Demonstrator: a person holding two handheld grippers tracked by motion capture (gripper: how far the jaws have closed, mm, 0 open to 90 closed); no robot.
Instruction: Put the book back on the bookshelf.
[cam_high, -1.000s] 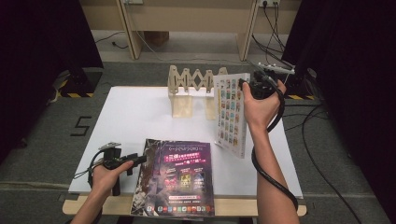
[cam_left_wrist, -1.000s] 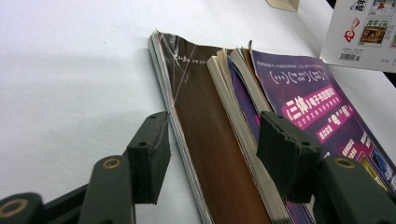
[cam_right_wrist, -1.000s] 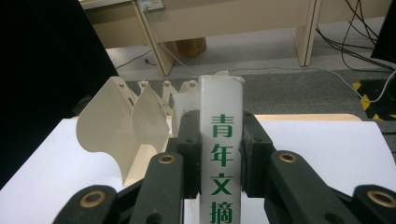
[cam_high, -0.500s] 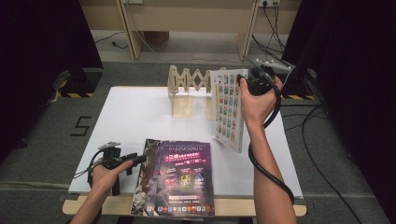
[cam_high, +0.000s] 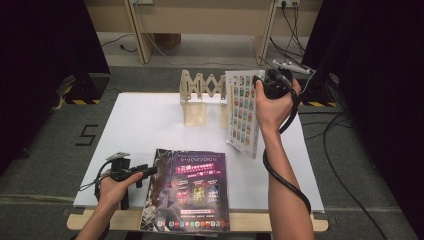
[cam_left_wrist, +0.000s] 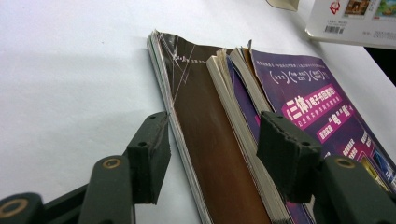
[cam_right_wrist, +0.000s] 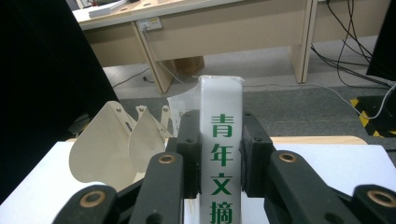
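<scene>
Chinese lettering in green runs down the white spine of the book (cam_right_wrist: 220, 154) in the right gripper view, where the two black pads press on either side of that spine; the high view shows instead its cover (cam_high: 242, 112), a grid of small coloured pictures, held upright and tilted with its lower corner down near the white table (cam_high: 145, 125). The right gripper (cam_high: 270, 82) is clamped on the book at the table's far right, just beside the wooden accordion rack (cam_high: 202, 92). The rack's rounded pale dividers (cam_right_wrist: 116, 140) stand to the left of the spine in the right gripper view, and its slots look unfilled as far as the views show.

The left gripper view looks along the edge of a stack of magazines (cam_left_wrist: 219, 140): a brown cover with creases, worn page edges, and a purple cover with pink and white print on top. The left gripper (cam_high: 132, 174) stands wide apart, one pad on the table side of the stack's edge and one above the purple cover, neither pressing. In the high view the stack (cam_high: 187, 192) overhangs the table's near edge. Bare table lies wide between the stack and the rack.
</scene>
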